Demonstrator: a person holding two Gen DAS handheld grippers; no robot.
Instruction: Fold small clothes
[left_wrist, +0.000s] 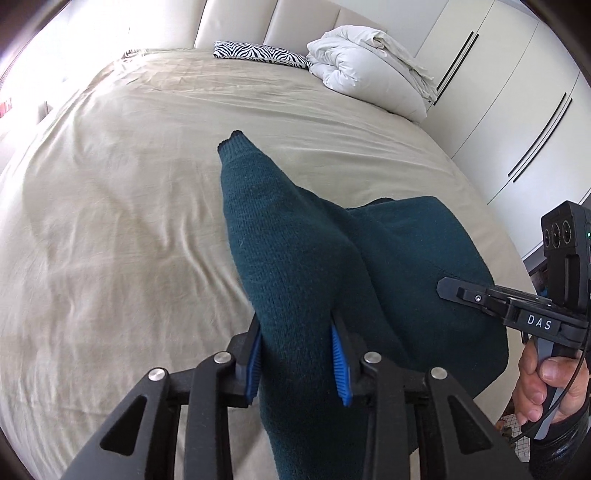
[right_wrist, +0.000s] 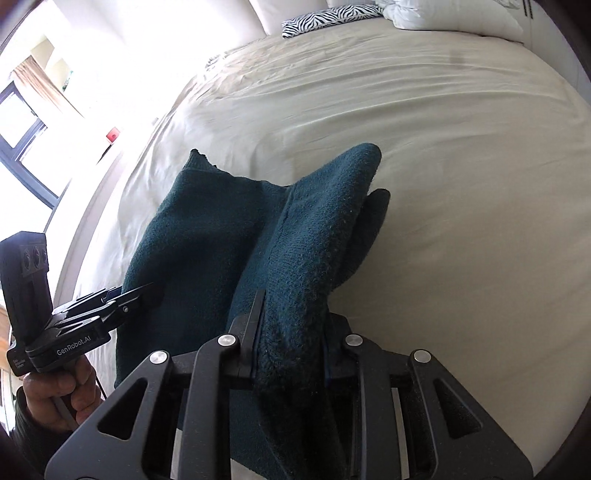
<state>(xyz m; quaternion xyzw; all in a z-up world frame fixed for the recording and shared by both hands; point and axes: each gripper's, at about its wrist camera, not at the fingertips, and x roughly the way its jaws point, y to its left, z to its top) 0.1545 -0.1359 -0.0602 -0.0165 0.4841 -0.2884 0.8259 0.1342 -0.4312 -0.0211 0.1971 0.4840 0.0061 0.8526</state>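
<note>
A dark teal knitted garment is held up over the beige bed. My left gripper is shut on a thick fold of it; the knit bulges between the blue pads, and a sleeve reaches away to its cuff. From the right, my right gripper bites the other side of the cloth. In the right wrist view the garment hangs between both tools. My right gripper is shut on a bunched seam of it. My left gripper pinches the cloth's left edge.
A folded white duvet and a zebra-print cushion lie at the head of the bed. White wardrobe doors stand along the right. A window is at the left. A hand grips the right tool's handle.
</note>
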